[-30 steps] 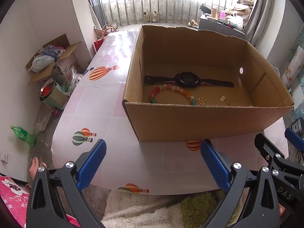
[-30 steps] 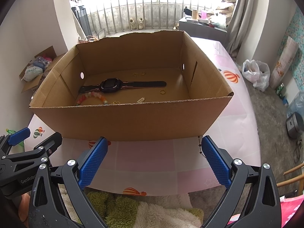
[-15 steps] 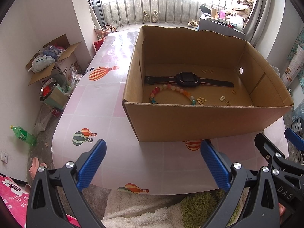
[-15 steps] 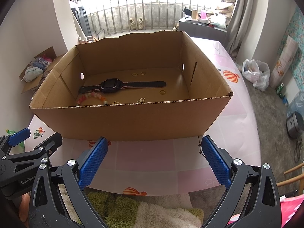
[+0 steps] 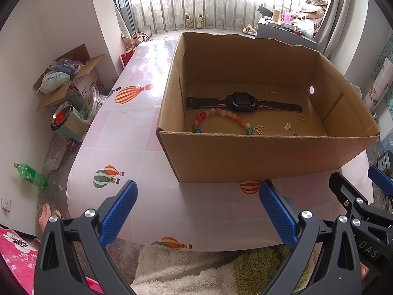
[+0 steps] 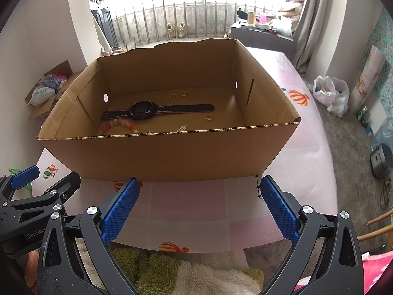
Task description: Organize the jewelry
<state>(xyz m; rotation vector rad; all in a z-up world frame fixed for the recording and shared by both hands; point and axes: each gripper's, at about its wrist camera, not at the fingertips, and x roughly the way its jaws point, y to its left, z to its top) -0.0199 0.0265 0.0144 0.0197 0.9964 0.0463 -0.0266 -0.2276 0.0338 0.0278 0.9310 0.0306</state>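
The left hand-held gripper (image 5: pixel 197 211) hung above the near edge of the tabletop (image 5: pixel 137 145), its blue pads spread wide with nothing between them. The right hand-held gripper (image 6: pixel 200 209) was beside it, equally wide and empty, also short of the cardboard box (image 5: pixel 258 157). Each gripper showed at the edge of the other's view.

The open-topped box stood on the tabletop's pink cloth printed with hot-air balloons (image 5: pixel 108 175), its near wall just beyond the fingertips. All the jewelry lay on the box floor. A black smartwatch (image 5: pixel 242 102) was stretched flat across the middle, strap ends pointing to the side walls. Just in front of it, a beaded bracelet (image 5: pixel 221 119) of pastel and red beads curved toward the near wall. Beside the bracelet's right end lay a gold butterfly charm (image 5: pixel 260 129), then a small gold tag on a chain (image 5: pixel 287 126), and a little farther off a gold ring (image 5: pixel 302 117). Two more small gold pieces (image 5: pixel 267 90) sat behind the watch near the far wall.

Below the table edge, a shaggy green and cream rug (image 6: pixel 172 270) covered the floor. A green plastic bottle (image 5: pixel 30 175) lay on the floor to the left.
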